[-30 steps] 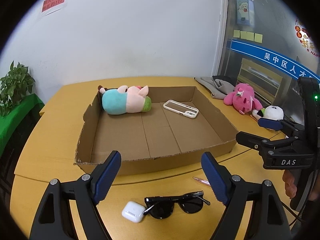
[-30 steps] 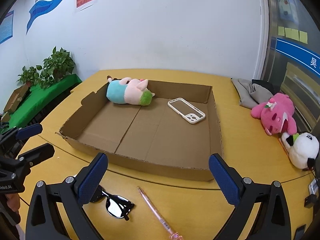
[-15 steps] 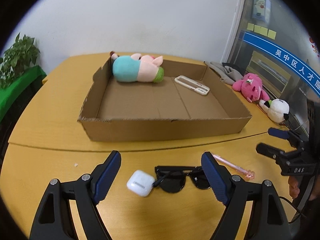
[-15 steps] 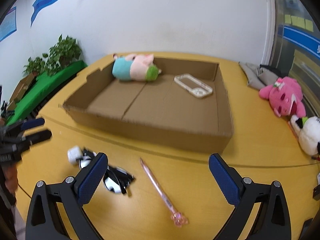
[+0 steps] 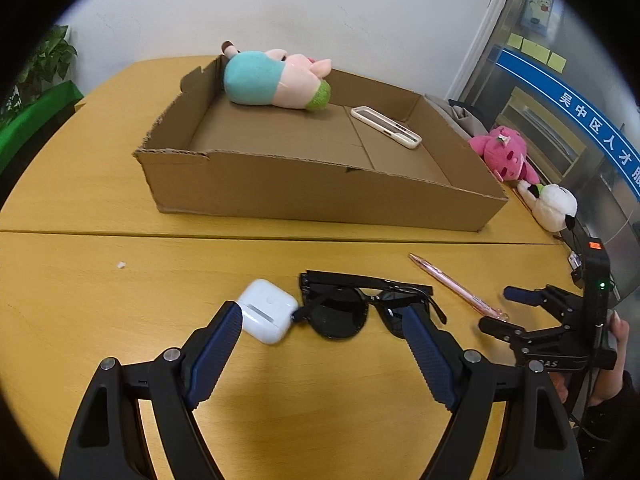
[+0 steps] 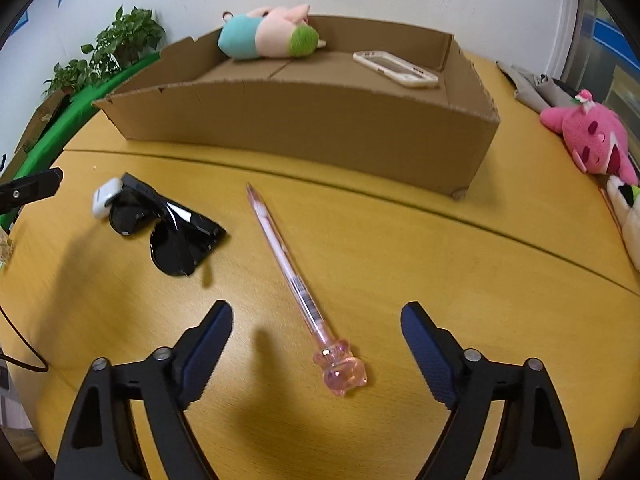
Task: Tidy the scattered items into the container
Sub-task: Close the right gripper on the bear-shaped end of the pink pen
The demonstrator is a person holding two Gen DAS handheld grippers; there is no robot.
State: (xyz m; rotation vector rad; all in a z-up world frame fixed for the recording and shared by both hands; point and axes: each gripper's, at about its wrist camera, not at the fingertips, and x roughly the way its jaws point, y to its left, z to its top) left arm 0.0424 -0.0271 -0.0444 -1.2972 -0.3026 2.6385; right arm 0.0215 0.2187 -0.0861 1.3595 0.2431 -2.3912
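The pink pen [image 6: 294, 280] lies near the table's [image 6: 440, 280] front edge, before the cardboard box [image 6: 304, 120] — a pick-up is judged in hand. The right gripper [image 6: 316, 344] is angled down over its capped end, jaws closing, nothing yet pinched. The left gripper [image 5: 320, 344] is held wide open, empty — earbud case [image 5: 267, 316] and sunglasses [image 5: 360, 306] are framed.
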